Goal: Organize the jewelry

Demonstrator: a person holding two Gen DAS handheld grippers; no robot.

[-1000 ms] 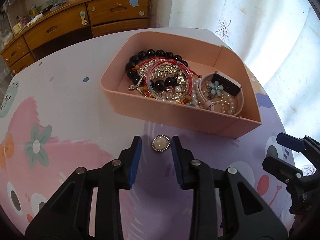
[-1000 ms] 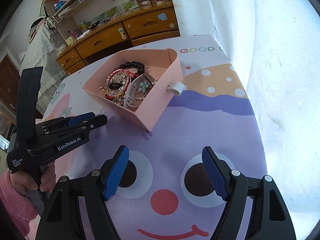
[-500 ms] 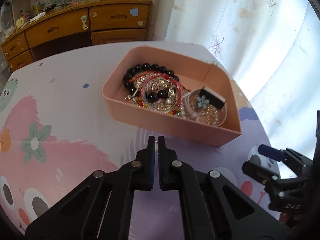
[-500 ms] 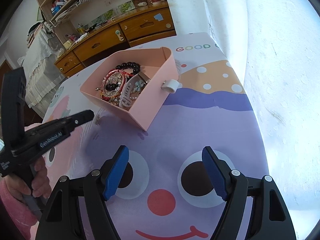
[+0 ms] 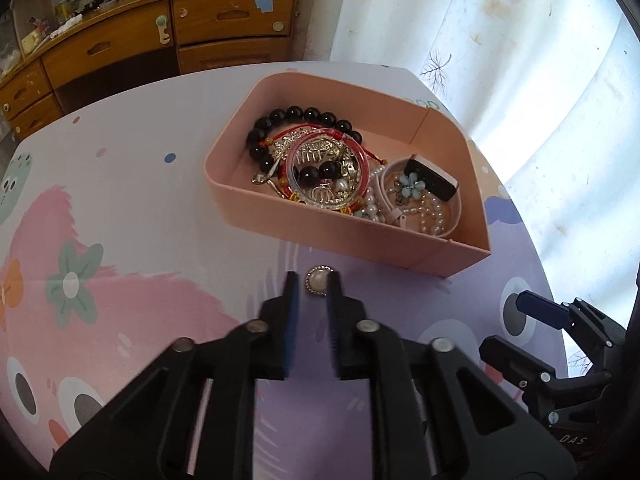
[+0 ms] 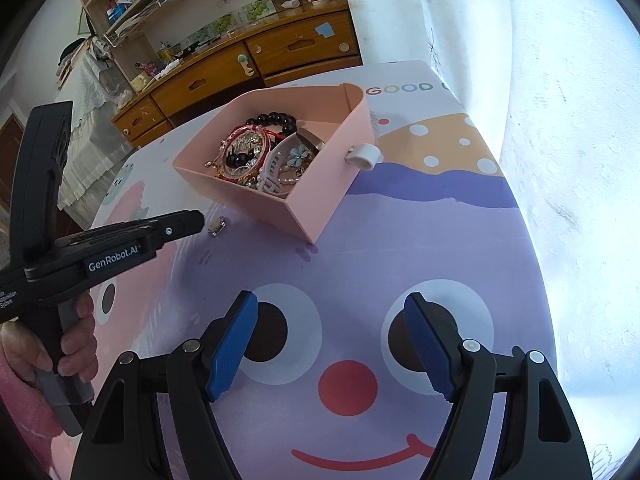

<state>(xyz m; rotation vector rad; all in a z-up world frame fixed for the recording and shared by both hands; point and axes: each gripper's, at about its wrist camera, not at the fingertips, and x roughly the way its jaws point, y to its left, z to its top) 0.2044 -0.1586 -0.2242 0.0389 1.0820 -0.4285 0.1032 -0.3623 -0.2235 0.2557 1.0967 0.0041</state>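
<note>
We're over the cartoon-printed tabletop and all eyes are on the small round pearl brooch with a sparkly metal rim, lying flat just in front of the near wall of the pink open-topped plastic box. That box is already piled with black bead bracelets, red bangles, pearls and a watch; the brooch is the one piece we can see outside it.

Our left hand-held gripper is the one on the job. Its jaws have just been opening and now stand narrow, with the brooch right at the tips, straight ahead along the fingers. The right pad seems to brush its rim, the left stands clear, so we're not gripping it. From the right wrist view the brooch sits just beyond that gripper's nose, down on the surface.

The brooch is round, so no long axis to line up with; what counts is getting the tips down either side of it.

Our right hand-held gripper hangs well back with jaws wide and nothing between them, much farther from the brooch. The left hand has this one, we reckon.
</note>
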